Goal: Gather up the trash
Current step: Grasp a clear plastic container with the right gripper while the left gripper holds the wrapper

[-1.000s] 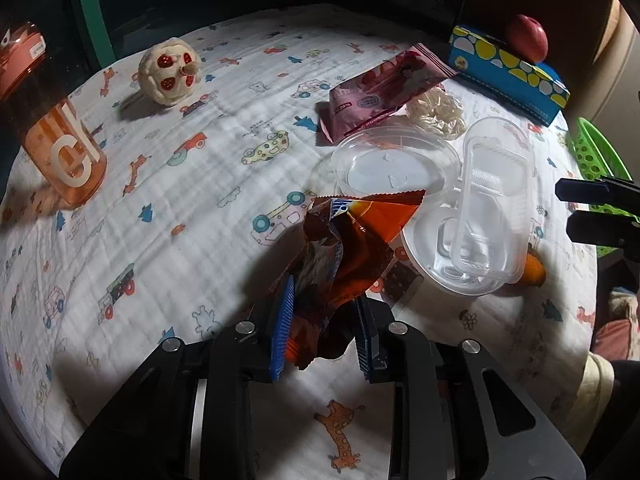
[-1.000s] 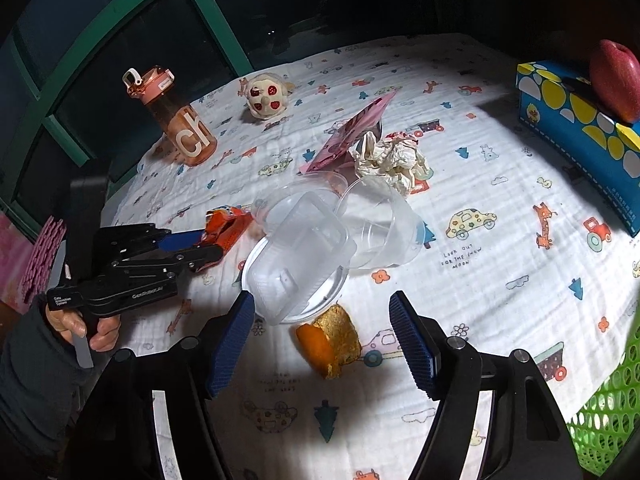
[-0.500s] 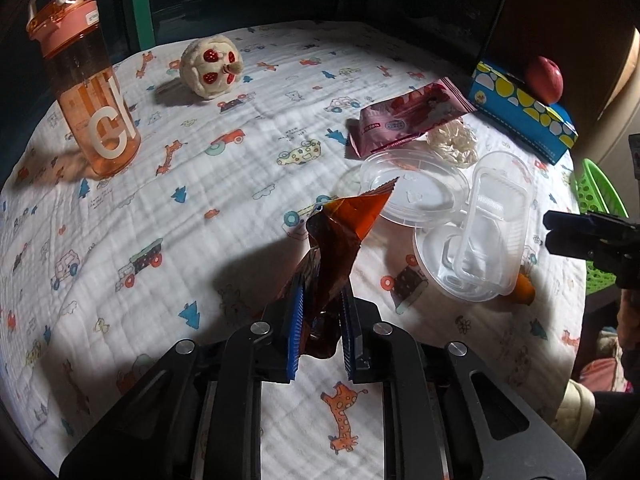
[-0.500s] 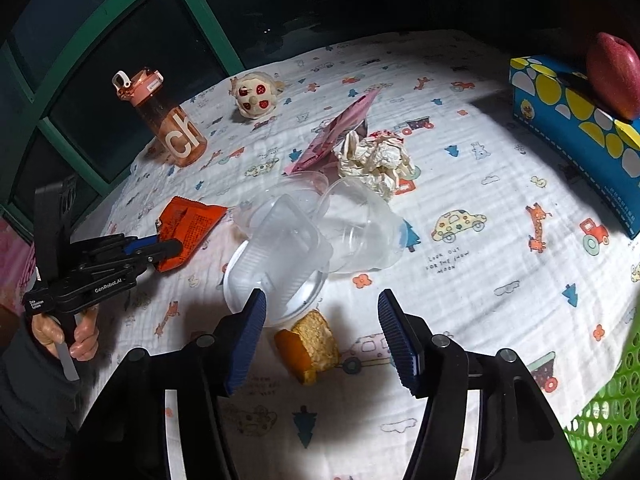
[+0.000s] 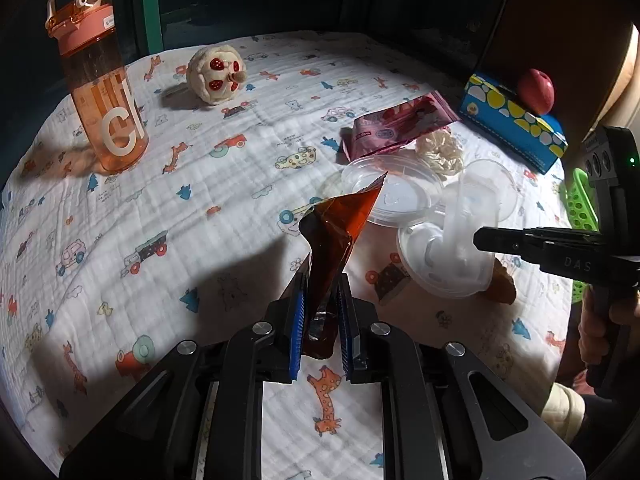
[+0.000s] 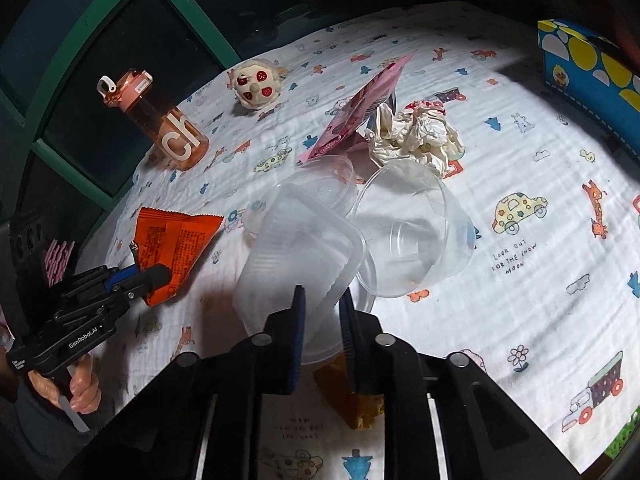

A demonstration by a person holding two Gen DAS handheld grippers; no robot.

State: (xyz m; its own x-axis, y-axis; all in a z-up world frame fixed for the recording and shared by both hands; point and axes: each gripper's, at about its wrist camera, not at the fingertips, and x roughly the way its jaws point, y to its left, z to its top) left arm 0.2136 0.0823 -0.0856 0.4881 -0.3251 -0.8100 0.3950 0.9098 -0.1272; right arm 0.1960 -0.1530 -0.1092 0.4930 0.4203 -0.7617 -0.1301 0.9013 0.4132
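My left gripper (image 5: 320,312) is shut on an orange snack wrapper (image 5: 340,232), which stands up from the blue pads above the printed cloth. The right wrist view shows the same left gripper (image 6: 160,274) and wrapper (image 6: 176,240) at the left. My right gripper (image 6: 322,320) is shut on the near rim of a clear rectangular plastic container (image 6: 300,248), which lies tilted on a round lid. From the left wrist view, the right gripper (image 5: 478,236) meets the container (image 5: 460,236). A clear round tub (image 6: 412,232), crumpled paper (image 6: 416,136) and a pink wrapper (image 6: 360,108) lie behind.
An orange food scrap (image 6: 356,400) lies under the right jaws. An orange water bottle (image 5: 104,92) and a plush toy (image 5: 218,74) stand at the far left. A blue box (image 5: 512,128) with an apple (image 5: 536,86) sits far right. A green basket (image 5: 582,204) is beyond the table's edge.
The left gripper tightened on the orange wrapper and lifted it off the cloth. The right gripper came forward and down, and its wide-open jaws shut on the clear container's rim.
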